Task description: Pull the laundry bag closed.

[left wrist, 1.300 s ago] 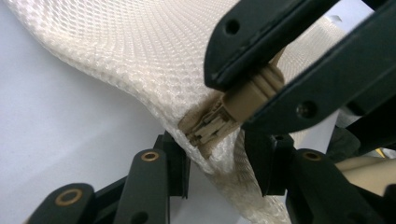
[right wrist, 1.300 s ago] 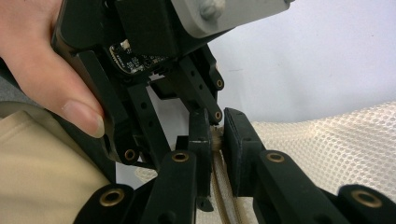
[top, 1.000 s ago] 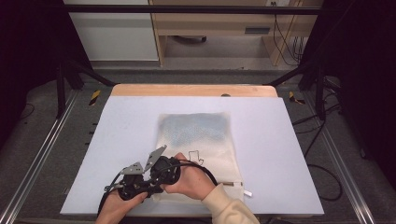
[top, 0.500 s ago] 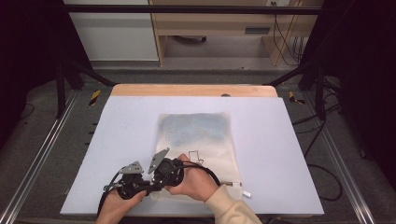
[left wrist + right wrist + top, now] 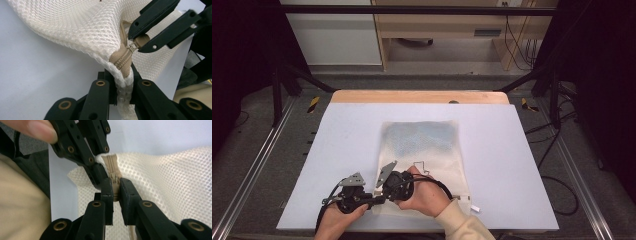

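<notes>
A cream mesh bag (image 5: 422, 145) lies flat on the white table top (image 5: 512, 165), with something bluish inside its far half. Its tan zipper (image 5: 123, 58) ends at the near left corner. My left gripper (image 5: 371, 199) is shut on that corner (image 5: 124, 82), the mesh bunched between its jaws. My right gripper (image 5: 115, 188) is shut on the zipper pull (image 5: 115, 185), right beside the left gripper (image 5: 100, 162). In the left gripper view the right gripper (image 5: 140, 41) pinches the pull just above my own jaws. Both hands sit close together at the table's near edge.
A small white tag (image 5: 474, 208) lies at the bag's near right corner. A black cable (image 5: 439, 184) loops over the bag by the right hand. A wooden strip (image 5: 422, 96) borders the far edge, and metal rails (image 5: 252, 175) run along both sides.
The right gripper has edged slightly to the right. The left hand has stayed where it was, and the bag lies as before.
</notes>
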### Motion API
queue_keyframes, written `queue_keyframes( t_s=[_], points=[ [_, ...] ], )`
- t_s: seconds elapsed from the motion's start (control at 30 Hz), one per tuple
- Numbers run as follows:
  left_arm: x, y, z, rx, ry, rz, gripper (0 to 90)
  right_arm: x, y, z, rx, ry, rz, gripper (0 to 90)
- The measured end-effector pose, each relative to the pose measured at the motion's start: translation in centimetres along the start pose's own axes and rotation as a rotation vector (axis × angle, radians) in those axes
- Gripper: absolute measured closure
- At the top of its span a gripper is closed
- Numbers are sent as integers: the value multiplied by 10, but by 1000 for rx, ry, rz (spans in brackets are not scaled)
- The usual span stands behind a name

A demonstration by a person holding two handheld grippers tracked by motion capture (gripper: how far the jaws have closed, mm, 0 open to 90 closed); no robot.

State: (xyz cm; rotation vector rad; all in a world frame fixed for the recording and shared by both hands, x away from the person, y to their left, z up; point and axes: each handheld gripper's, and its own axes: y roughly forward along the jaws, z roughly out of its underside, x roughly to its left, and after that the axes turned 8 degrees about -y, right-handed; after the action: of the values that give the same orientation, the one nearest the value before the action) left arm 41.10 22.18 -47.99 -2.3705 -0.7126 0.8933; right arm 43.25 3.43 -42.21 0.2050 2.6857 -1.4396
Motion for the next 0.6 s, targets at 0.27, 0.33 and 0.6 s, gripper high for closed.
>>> queue_keyframes(
  t_s=[0.27, 0.33, 0.6],
  points=[
    [-1, 0, 0, 3, 12, -7, 840, -3, 0, 9, -1, 25, -6, 821],
    [-1, 0, 0, 5, 12, -9, 839, -4, 0, 10, 0, 29, -6, 821],
    [-2, 0, 0, 9, 24, -16, 839, -5, -2, 16, -4, 38, -8, 820]
  ],
)
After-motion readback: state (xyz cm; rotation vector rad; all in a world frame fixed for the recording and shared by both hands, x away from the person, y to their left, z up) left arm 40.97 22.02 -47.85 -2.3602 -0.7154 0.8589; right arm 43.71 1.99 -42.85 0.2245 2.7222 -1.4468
